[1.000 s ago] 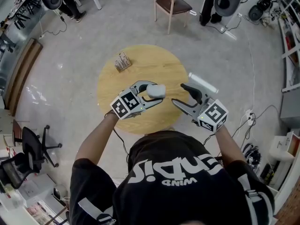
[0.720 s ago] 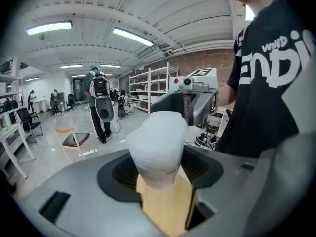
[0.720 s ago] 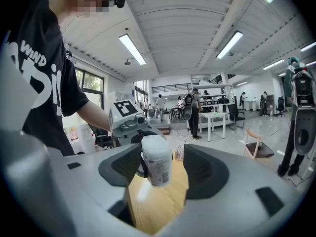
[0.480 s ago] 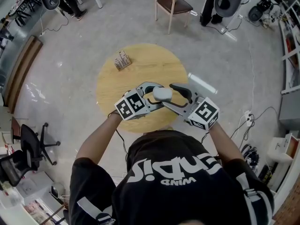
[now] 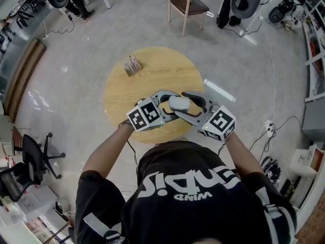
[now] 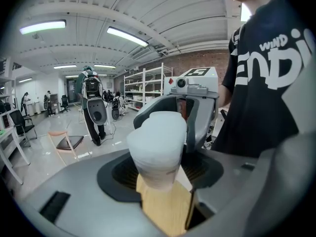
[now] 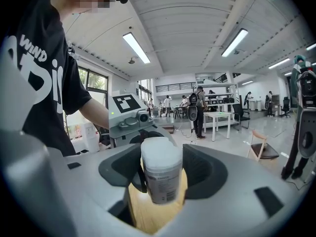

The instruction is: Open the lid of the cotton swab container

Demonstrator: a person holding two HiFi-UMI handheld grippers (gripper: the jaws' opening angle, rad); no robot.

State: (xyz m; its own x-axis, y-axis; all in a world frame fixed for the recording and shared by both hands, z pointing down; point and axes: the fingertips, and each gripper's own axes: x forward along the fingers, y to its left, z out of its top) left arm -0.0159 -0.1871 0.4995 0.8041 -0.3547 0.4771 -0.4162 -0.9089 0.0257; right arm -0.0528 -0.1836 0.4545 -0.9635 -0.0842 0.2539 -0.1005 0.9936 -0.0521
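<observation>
The white cotton swab container (image 5: 177,102) is held up above the round wooden table (image 5: 152,67), close to its near edge. My left gripper (image 5: 171,104) comes in from the left and is shut on it. In the left gripper view its pads clamp the lower body of the container (image 6: 158,147), whose wider end points away. My right gripper (image 5: 184,104) reaches in from the right. In the right gripper view its pads lie against both sides of the container (image 7: 161,169), just under the white lid (image 7: 160,149). Each gripper faces the other.
A small wooden rack (image 5: 133,65) with upright pieces stands at the table's far left. A wooden chair (image 5: 185,4) is on the floor beyond the table. Robot stands and cables sit farther back.
The right gripper has swung left from beside the table's right edge to the container, and its jaws have drawn in around it. The left gripper and container shifted slightly right.
</observation>
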